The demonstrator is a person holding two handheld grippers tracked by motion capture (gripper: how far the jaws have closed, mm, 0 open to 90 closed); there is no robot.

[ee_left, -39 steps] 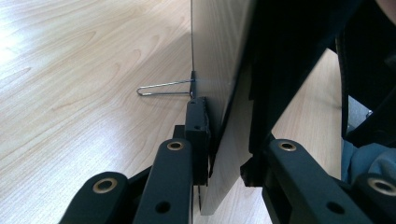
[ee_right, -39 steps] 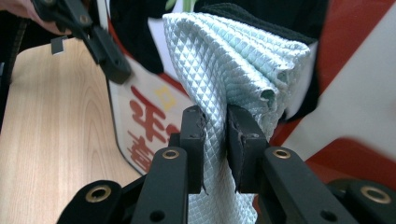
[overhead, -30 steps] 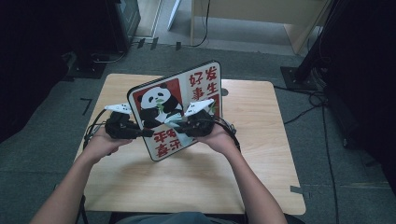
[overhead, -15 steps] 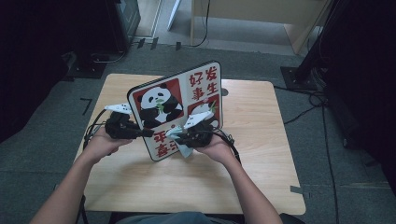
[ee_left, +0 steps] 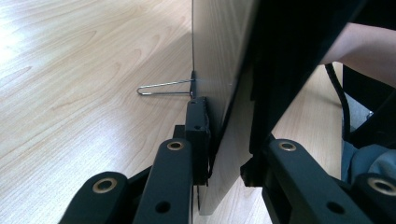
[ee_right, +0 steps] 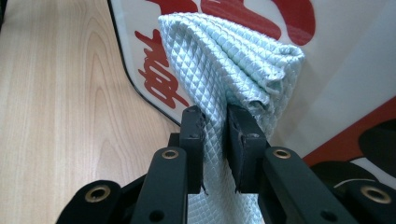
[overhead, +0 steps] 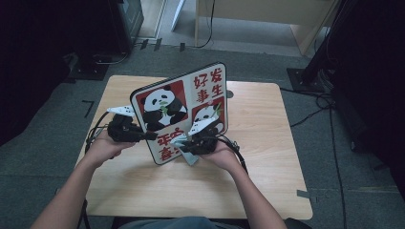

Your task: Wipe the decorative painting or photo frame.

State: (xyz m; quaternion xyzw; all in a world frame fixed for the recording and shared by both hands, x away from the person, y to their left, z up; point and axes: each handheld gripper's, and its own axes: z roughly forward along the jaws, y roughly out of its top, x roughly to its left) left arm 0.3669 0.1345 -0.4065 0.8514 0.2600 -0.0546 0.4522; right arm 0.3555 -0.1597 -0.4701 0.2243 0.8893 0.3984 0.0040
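A panda sign board (overhead: 191, 100) with red characters stands tilted on the wooden table (overhead: 267, 119). My left gripper (overhead: 149, 136) is shut on the board's left edge, and in the left gripper view its jaws (ee_left: 229, 126) clamp the thin board (ee_left: 224, 56) edge-on. My right gripper (overhead: 184, 147) is shut on a pale green quilted cloth (overhead: 188, 155). In the right gripper view the bunched cloth (ee_right: 233, 60) sticks out past the jaws (ee_right: 215, 116) and rests against the board's printed front (ee_right: 336, 84), low near its rounded bottom corner.
A thin wire stand (ee_left: 163, 87) juts from the board's back onto the table. Cables trail from both grippers towards the person. Dark equipment and cables lie on the grey floor around the table, with a wooden cabinet behind.
My right gripper has slid the cloth down the board's front, from beside the lower panda picture to near the bottom edge. The left gripper and the board have stayed put.
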